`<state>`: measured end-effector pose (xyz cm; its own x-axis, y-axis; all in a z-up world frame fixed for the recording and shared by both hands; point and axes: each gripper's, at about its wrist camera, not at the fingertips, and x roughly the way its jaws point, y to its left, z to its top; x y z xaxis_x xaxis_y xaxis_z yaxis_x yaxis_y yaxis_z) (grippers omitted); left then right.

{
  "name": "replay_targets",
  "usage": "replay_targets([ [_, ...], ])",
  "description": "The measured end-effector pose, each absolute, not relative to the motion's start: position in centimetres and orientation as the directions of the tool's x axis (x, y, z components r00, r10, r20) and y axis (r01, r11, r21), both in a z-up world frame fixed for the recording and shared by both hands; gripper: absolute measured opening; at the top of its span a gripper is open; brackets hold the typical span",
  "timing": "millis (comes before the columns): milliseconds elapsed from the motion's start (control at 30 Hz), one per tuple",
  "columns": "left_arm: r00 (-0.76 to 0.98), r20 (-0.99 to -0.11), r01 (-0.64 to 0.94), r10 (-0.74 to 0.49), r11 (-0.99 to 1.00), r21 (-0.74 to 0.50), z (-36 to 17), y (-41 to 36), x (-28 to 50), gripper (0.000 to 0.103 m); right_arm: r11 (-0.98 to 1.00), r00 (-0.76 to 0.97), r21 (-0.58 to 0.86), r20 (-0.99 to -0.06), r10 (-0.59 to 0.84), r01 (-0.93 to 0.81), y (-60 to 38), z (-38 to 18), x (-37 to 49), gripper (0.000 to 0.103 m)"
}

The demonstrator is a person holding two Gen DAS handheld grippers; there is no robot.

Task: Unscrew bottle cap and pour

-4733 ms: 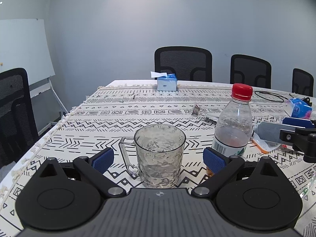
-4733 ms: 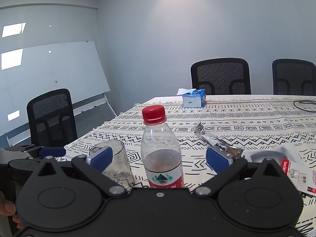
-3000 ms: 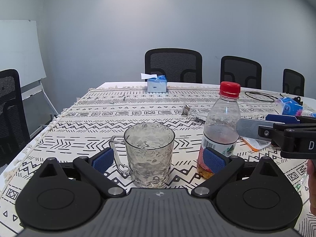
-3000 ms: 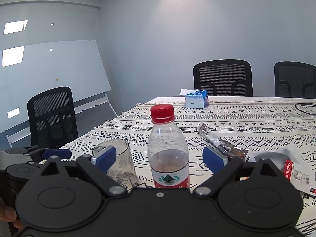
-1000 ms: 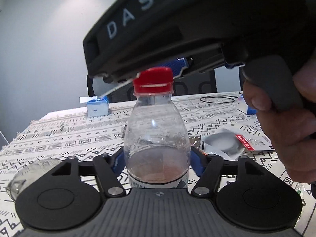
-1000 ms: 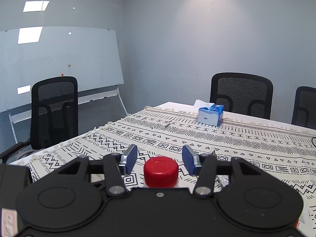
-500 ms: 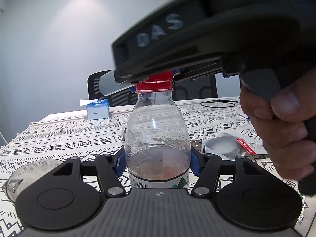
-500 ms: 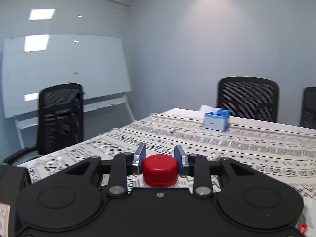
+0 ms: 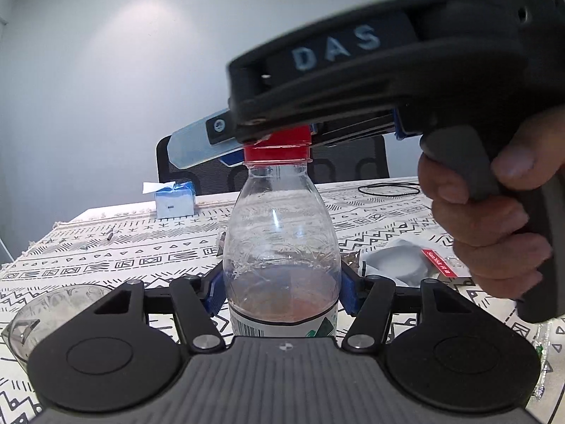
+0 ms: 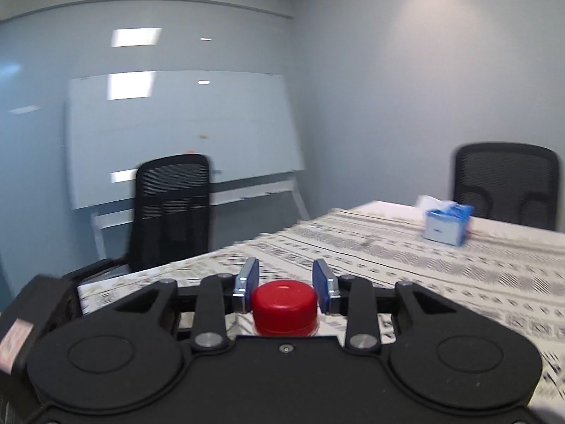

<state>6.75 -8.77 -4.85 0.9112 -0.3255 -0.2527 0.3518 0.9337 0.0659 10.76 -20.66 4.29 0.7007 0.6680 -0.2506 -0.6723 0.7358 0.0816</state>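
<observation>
A clear plastic bottle (image 9: 282, 233) with a little reddish liquid stands upright on the patterned tablecloth (image 9: 123, 247). My left gripper (image 9: 282, 289) is shut on its lower body, blue pads pressing both sides. At the bottle's top, my right gripper (image 10: 285, 282) straddles the red cap (image 10: 285, 305). Its jaws are opening, and the pads stand just off the cap's sides. In the left wrist view the right gripper (image 9: 275, 141) covers the cap (image 9: 279, 145) from above, with a person's hand (image 9: 494, 226) on its handle. A textured glass mug (image 9: 46, 314) sits at the lower left.
A blue tissue box (image 9: 174, 199) stands at the table's far end before black chairs (image 10: 505, 183). A black cable loop (image 9: 388, 188) and a small red-labelled packet (image 9: 406, 265) lie to the right. A whiteboard (image 10: 176, 134) and another chair (image 10: 169, 208) stand off to the left.
The right gripper closed onto the cap and swung leftward around it. Its pads now stand slightly apart from the cap. The left gripper keeps the bottle still.
</observation>
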Motion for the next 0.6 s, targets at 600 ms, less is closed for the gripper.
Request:
replay_targets([
  [600, 0.917, -0.244, 0.34, -0.314, 0.938, 0.07, -4.8, -8.9, 6.3, 0.058, 0.78, 0.744, 0.038, -0.276, 0.608, -0.624, -20.8, 4.1, 9.7, 0.033],
])
